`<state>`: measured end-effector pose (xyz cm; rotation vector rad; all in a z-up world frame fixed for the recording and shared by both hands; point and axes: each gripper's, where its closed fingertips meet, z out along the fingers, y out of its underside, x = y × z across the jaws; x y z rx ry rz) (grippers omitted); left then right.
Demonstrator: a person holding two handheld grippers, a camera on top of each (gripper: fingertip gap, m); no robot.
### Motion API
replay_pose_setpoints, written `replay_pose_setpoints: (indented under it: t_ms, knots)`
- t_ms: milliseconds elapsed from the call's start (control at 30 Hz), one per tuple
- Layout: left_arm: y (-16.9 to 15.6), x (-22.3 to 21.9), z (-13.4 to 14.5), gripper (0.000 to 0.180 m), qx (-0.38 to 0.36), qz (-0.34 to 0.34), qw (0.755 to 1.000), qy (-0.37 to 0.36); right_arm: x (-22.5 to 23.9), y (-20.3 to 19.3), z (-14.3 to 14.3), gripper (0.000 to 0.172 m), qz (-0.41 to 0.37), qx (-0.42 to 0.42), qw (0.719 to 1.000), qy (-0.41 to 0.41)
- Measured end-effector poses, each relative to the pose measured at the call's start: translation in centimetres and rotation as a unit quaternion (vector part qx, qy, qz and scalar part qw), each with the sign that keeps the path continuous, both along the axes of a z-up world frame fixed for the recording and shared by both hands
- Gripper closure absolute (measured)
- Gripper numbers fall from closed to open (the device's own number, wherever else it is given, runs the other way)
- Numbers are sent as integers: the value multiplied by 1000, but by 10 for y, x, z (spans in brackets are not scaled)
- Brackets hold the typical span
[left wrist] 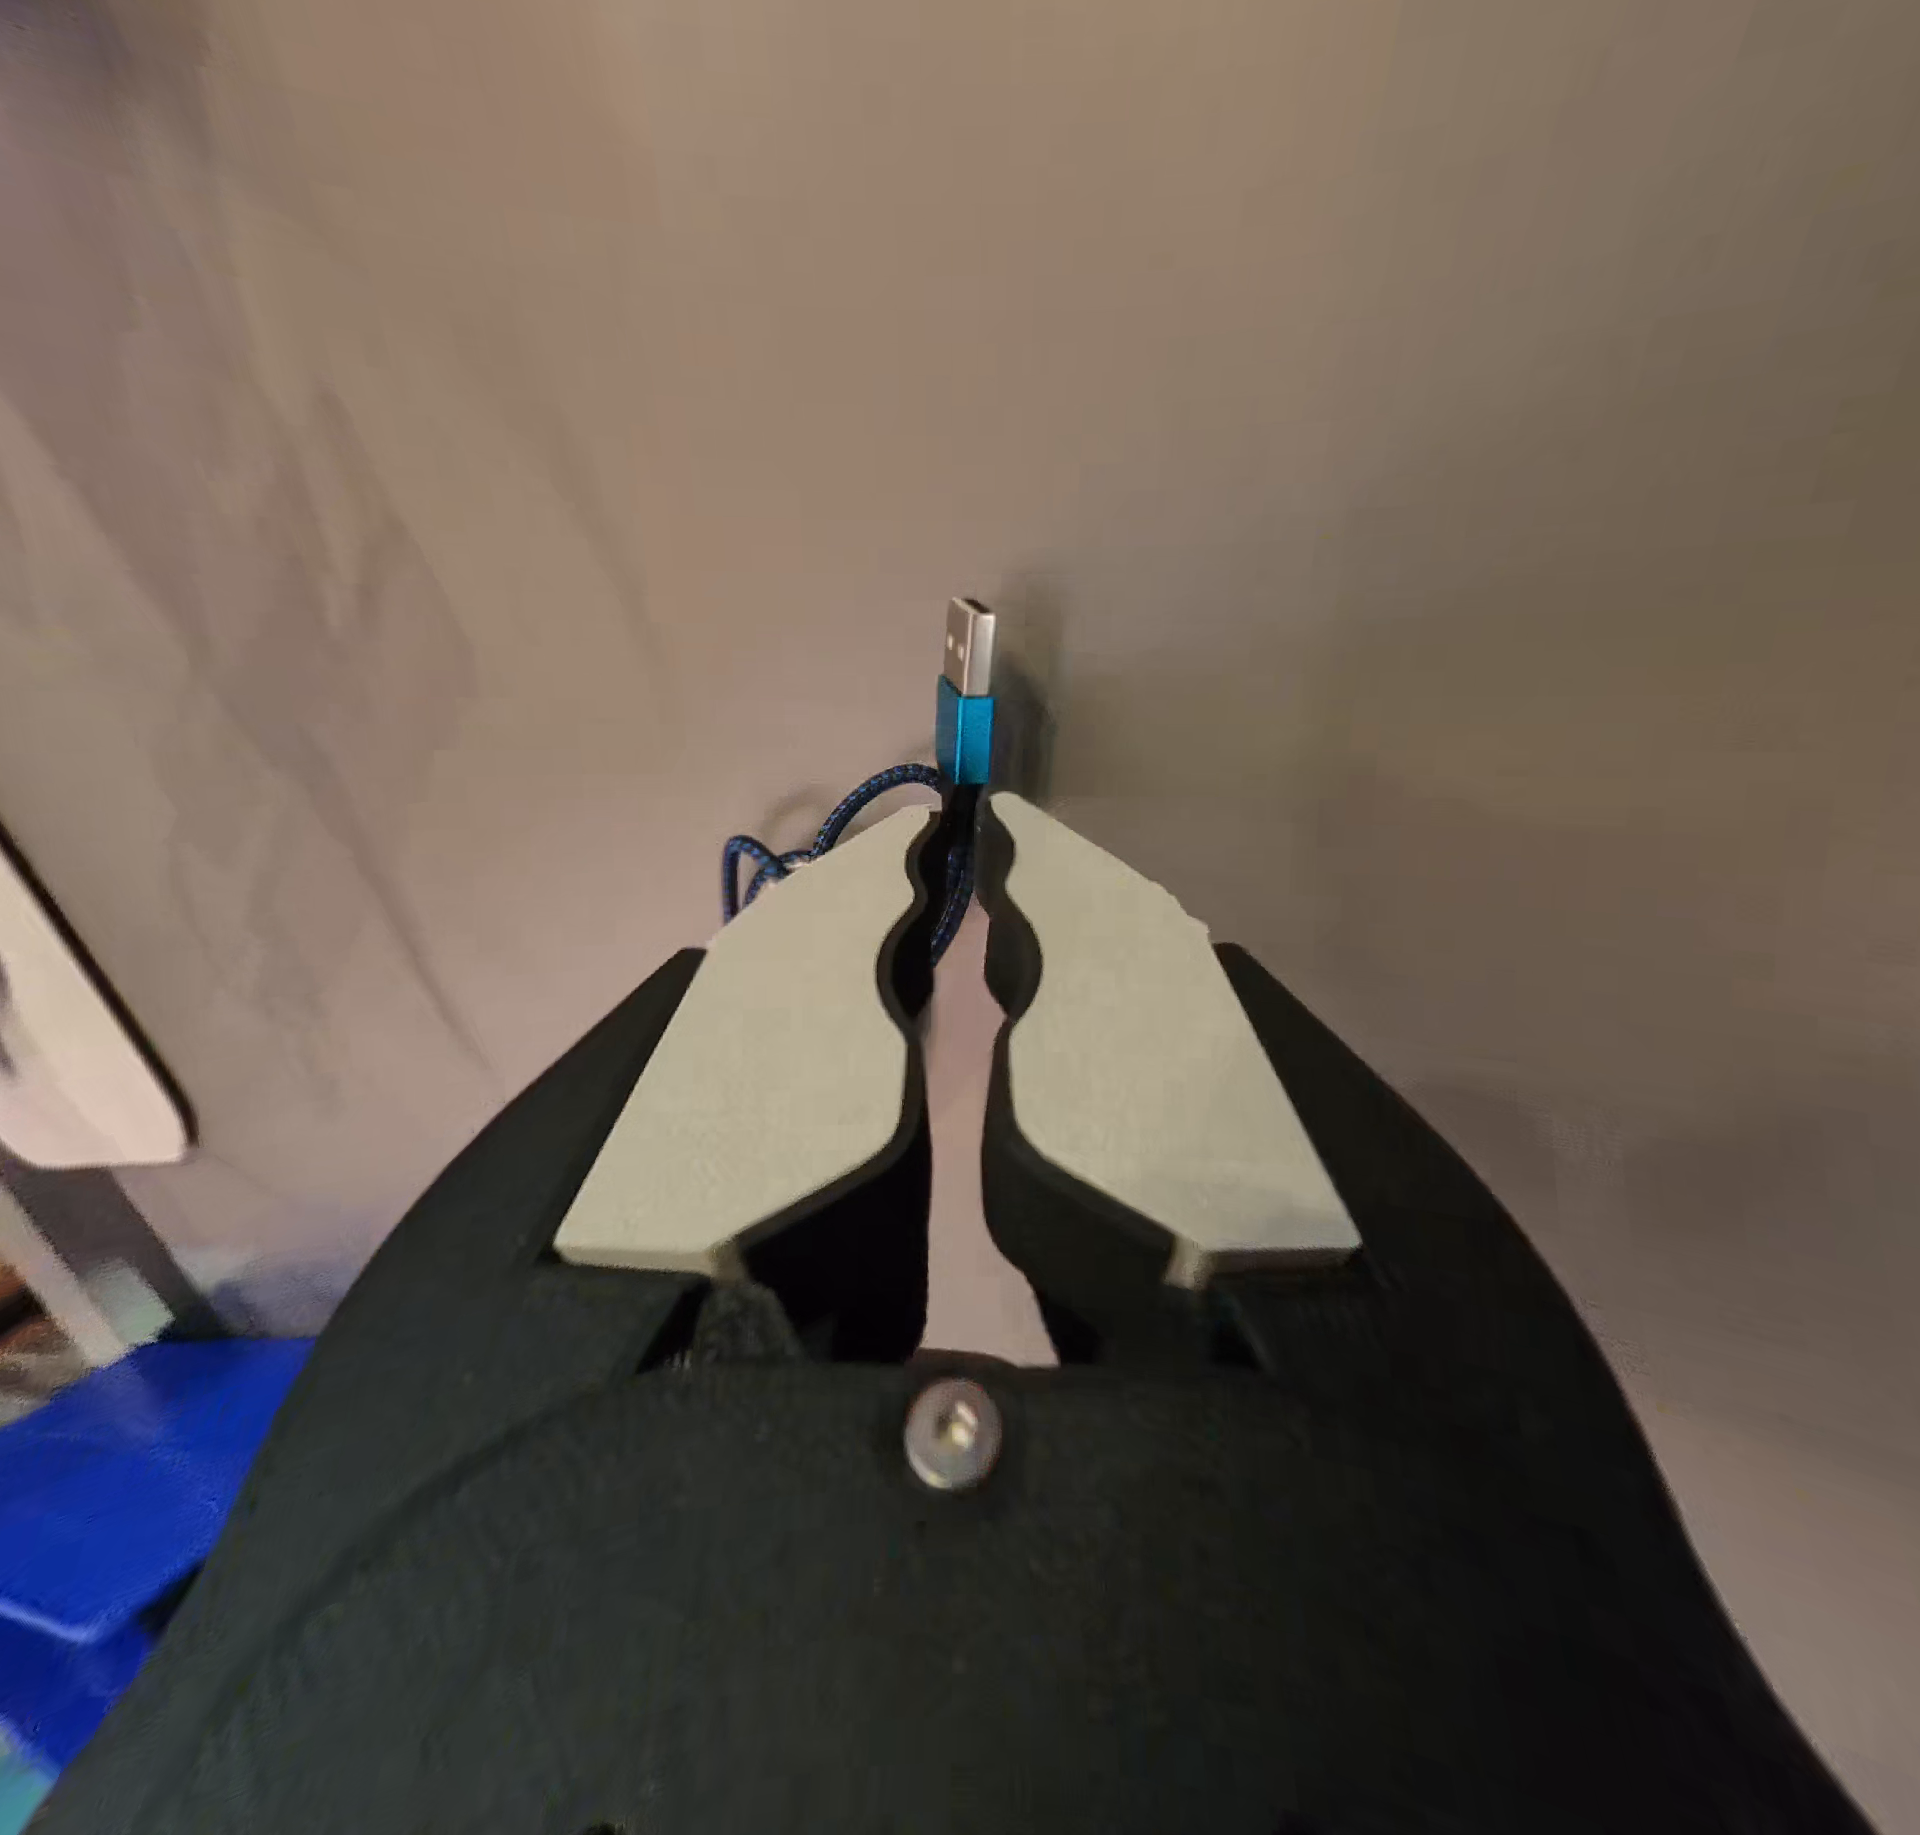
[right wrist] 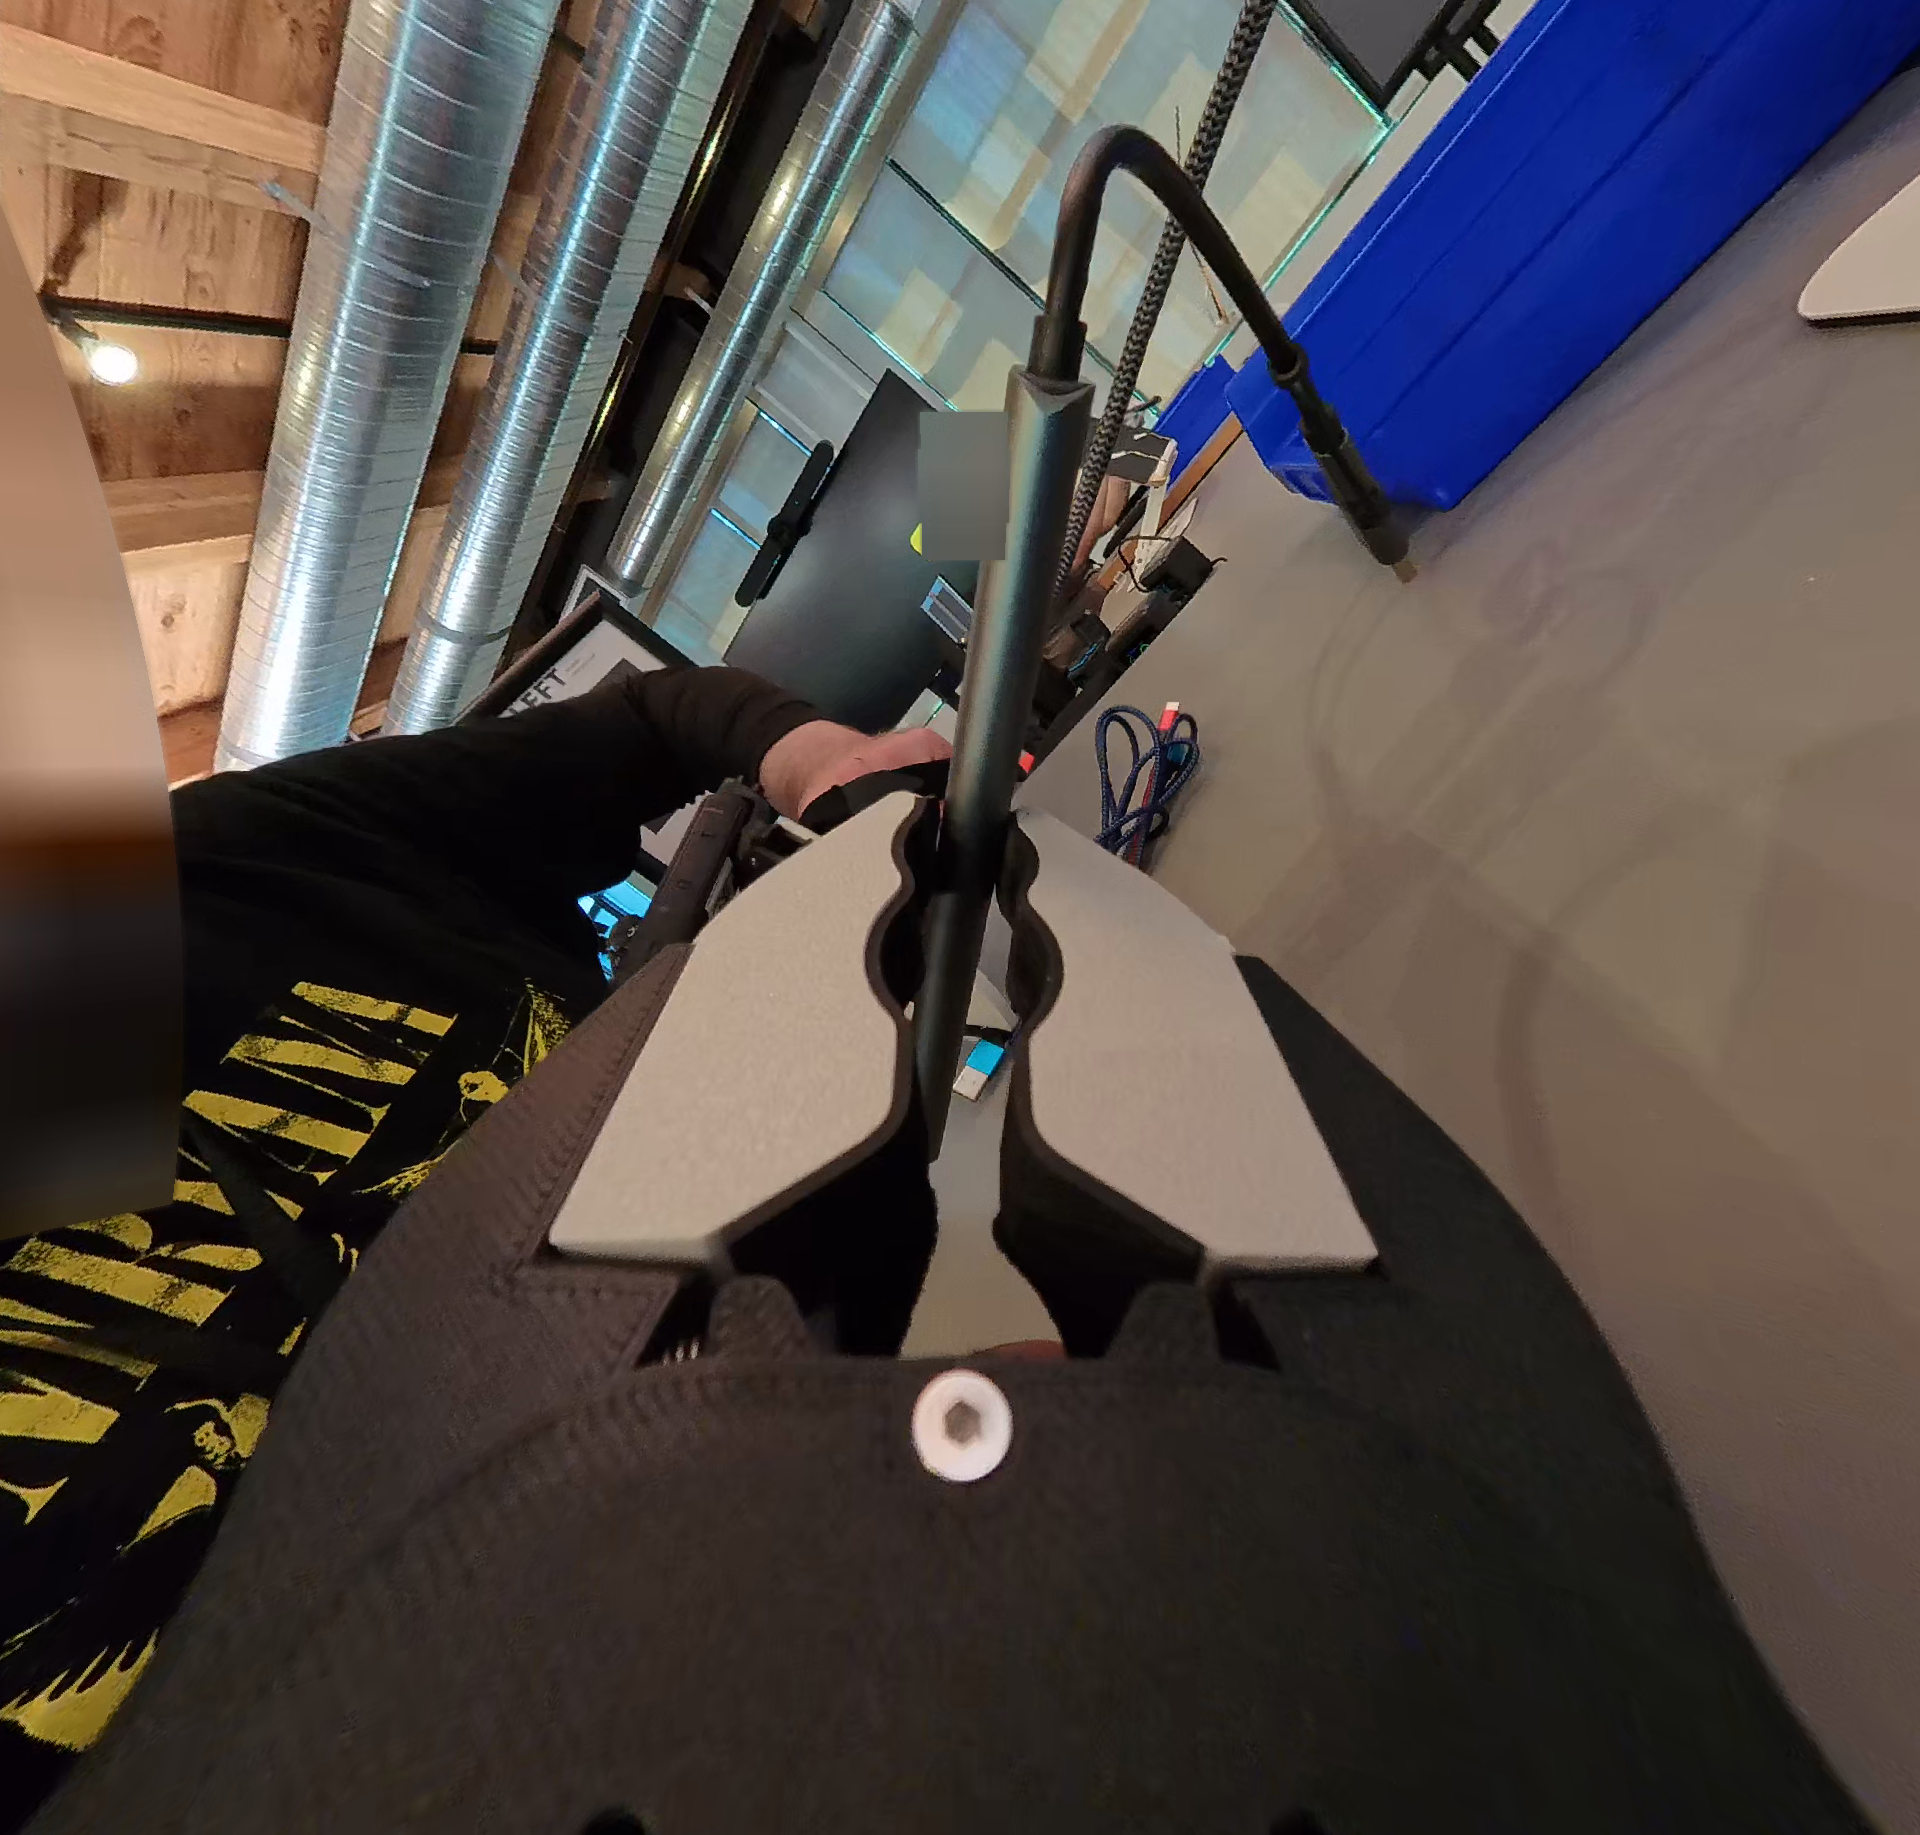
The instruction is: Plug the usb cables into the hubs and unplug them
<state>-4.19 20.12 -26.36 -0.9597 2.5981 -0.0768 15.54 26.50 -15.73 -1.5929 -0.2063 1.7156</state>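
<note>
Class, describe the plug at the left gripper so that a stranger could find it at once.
Start at the grey table, then find the left gripper. Just past its fingertips stands the plug: a silver tip on a bright teal shell, unlike the dark blue braided cable behind it.

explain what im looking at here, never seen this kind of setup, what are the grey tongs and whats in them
These are two hand-held grippers, one in each of a person's hands, each carrying a camera that looks along its own two grey fingers. The left gripper pinches a blue braided usb cable just behind its blue plug, above a grey table. The right gripper clamps a slim dark hub, its short lead curling off the top. Behind it are the person's hand, a blue bin and spare coiled cables.
</note>
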Motion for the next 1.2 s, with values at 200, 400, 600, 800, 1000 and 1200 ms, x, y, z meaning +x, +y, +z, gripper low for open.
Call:
replay_pose_setpoints:
  t_ms: [200, 400, 600, 800, 1000, 1200]
  knots:
    - [6, 48, 45, 177, -181, 164, 969, -27, -1, -1, 1, 161, 4, 5, 1000, 3]
    - [12, 89, 61, 177, -341, 253, 906, 6, -7, -6, 2, 161, 13, 24, 1000, -15]
    - [18, 107, 51, 177, -410, 274, 870, 21, -16, -10, 0, 161, 28, 38, 998, -38]
    - [37, 111, 22, 163, -366, 298, 882, -5, -8, -11, 6, 161, 25, 42, 999, -10]
    - [60, 107, 47, 141, -263, 324, 902, -113, 17, -17, 32, 161, 18, 83, 991, 104]
    - [25, 94, 50, 129, -189, 296, 927, -132, 23, -22, 42, 160, 20, 110, 985, 130]
